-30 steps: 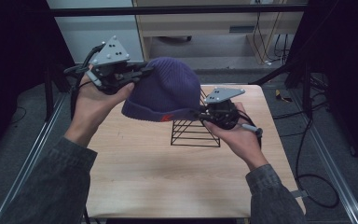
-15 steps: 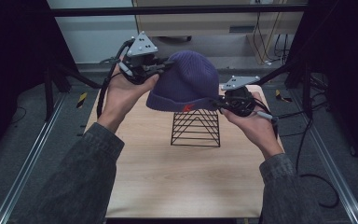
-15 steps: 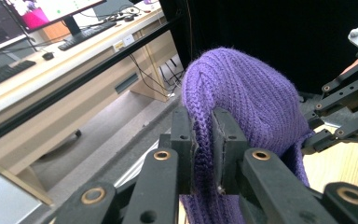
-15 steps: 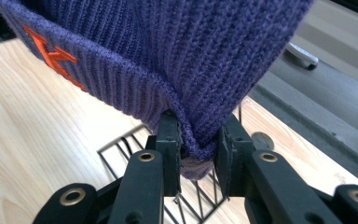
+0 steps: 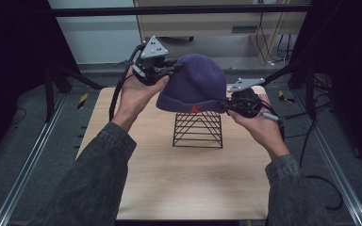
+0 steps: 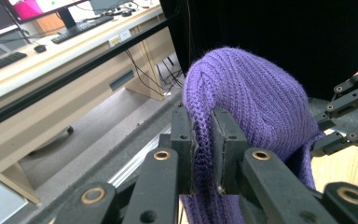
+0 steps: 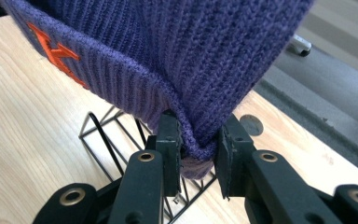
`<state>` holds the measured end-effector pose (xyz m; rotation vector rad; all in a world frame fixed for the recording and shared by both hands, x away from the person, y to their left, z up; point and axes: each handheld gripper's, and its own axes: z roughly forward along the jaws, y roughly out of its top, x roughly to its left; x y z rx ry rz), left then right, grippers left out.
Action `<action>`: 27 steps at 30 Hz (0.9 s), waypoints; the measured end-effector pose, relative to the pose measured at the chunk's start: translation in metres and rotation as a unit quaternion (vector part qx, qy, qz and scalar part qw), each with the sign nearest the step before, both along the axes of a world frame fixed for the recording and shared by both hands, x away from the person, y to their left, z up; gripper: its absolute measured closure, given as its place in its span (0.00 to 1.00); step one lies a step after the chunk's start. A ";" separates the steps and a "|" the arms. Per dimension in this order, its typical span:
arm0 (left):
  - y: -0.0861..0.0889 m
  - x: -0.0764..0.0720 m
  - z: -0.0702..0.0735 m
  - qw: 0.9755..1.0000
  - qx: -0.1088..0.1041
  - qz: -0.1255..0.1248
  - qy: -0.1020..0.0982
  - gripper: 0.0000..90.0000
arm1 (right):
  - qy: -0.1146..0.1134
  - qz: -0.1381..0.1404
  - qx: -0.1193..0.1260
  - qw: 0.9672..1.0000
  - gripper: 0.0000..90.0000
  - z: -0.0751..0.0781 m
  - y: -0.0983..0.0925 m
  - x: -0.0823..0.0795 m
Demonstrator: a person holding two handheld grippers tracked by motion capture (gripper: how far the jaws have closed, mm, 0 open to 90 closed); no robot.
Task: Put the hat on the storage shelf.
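1. We have the purple knitted beanie held in the air between both grippers, directly over the black wire rack that stands on the worktop.
2. Our left gripper has its fingers clamped on a fold of knit near the crown, and our right gripper has its fingers pinched on the folded brim at the hat's other side.
3. To do this step well, we judge we should keep both pinches firm and keep the brim opening facing down and centred above the rack's peak.
4. We should lower both hands evenly, so the knit drapes rather than snags on the wires.
5. Our left hand sits higher, reaching forward with the forearm angled up; our right hand is lower and level with the brim.
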<state>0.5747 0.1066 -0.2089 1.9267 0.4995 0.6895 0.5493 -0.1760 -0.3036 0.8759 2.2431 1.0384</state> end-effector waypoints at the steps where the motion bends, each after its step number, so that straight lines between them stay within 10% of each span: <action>1: -0.001 0.001 -0.001 1.000 0.003 -0.002 0.000 0.89 | 0.001 -0.001 0.000 1.000 0.82 -0.002 -0.002 0.000; 27: -0.017 0.024 -0.037 0.999 0.012 -0.002 0.033 0.88 | 0.043 -0.018 -0.026 0.999 0.82 -0.028 -0.014 0.007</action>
